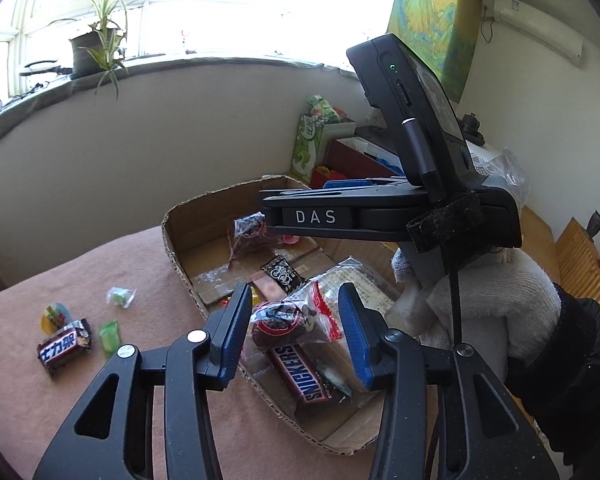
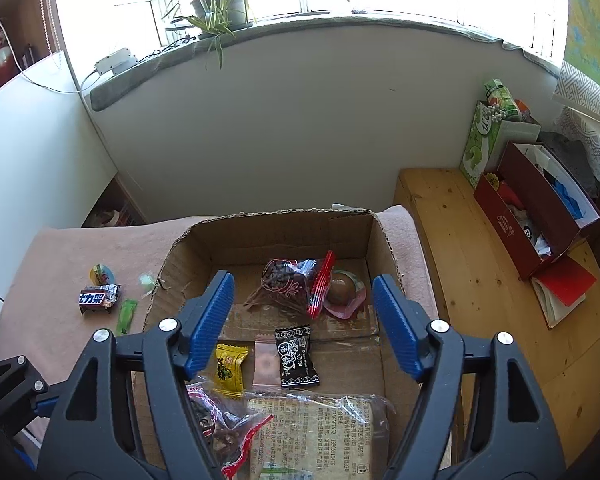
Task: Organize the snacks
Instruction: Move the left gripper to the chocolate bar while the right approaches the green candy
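Observation:
A shallow cardboard box [image 2: 284, 236] sits on a pink cloth. It holds a red-edged bag of dark snacks [image 2: 296, 284], a black candy [image 2: 296, 356], a yellow candy [image 2: 230, 366], a clear-wrapped cracker pack [image 2: 316, 432] and a Snickers bar [image 1: 306, 374]. My left gripper [image 1: 296, 340] is open above the box's near end, over another dark snack bag [image 1: 278, 322]. My right gripper [image 2: 302, 324] is open and empty above the box. On the cloth to the left lie a small Snickers [image 2: 99, 299], a green candy [image 2: 126, 315] and two other small sweets.
The right gripper's body and a gloved hand [image 1: 480, 300] fill the right of the left wrist view. A wooden bench [image 2: 480, 264] with a red box [image 2: 540, 216] and green carton stands right of the table. A wall and windowsill with a plant [image 2: 216, 4] are behind.

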`<state>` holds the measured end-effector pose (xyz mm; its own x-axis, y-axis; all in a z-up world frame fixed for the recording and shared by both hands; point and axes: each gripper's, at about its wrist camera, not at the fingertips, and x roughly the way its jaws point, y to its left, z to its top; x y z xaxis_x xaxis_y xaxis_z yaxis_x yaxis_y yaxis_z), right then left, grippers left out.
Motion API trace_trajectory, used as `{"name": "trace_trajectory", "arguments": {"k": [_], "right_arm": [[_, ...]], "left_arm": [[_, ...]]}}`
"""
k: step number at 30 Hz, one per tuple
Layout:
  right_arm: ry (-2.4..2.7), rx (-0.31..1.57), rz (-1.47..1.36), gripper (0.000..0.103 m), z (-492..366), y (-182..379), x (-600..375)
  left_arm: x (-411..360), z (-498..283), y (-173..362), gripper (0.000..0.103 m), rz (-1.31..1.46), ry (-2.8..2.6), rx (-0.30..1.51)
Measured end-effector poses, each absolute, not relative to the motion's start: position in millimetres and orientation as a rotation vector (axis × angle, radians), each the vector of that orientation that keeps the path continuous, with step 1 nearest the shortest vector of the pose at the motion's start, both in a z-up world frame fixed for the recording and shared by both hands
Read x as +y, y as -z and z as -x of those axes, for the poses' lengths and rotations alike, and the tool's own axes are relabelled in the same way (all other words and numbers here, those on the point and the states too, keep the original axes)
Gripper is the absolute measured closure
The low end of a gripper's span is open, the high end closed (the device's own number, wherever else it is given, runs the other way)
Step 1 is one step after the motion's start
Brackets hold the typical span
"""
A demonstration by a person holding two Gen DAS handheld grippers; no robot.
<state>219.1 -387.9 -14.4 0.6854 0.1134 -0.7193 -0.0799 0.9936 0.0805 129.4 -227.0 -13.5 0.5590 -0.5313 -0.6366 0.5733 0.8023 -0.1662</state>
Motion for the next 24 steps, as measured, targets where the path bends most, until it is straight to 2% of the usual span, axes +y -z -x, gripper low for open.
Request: {"name": "trace_trajectory", "arguments": {"k": [4, 6, 14, 24], "right_arm": [[-0.101, 0.806, -0.044, 0.025, -217, 13, -387], [-0.096, 0.803, -0.042, 0.021, -216, 12, -386], [-0.091, 0.784, -0.04, 0.016, -206, 3, -381], [-0.106, 0.745, -0.046, 0.016, -180, -10, -363]], "left_arm": [[-225, -128, 13, 0.056, -0.057, 0.648, 0.726], [-222, -128, 12, 0.056, -0.052, 0.645, 0.725], [-207, -121, 7, 0.056, -0.043, 0.629, 0.709], [-159, -119, 4, 0.056, -0.003, 0.56, 0.701]]}}
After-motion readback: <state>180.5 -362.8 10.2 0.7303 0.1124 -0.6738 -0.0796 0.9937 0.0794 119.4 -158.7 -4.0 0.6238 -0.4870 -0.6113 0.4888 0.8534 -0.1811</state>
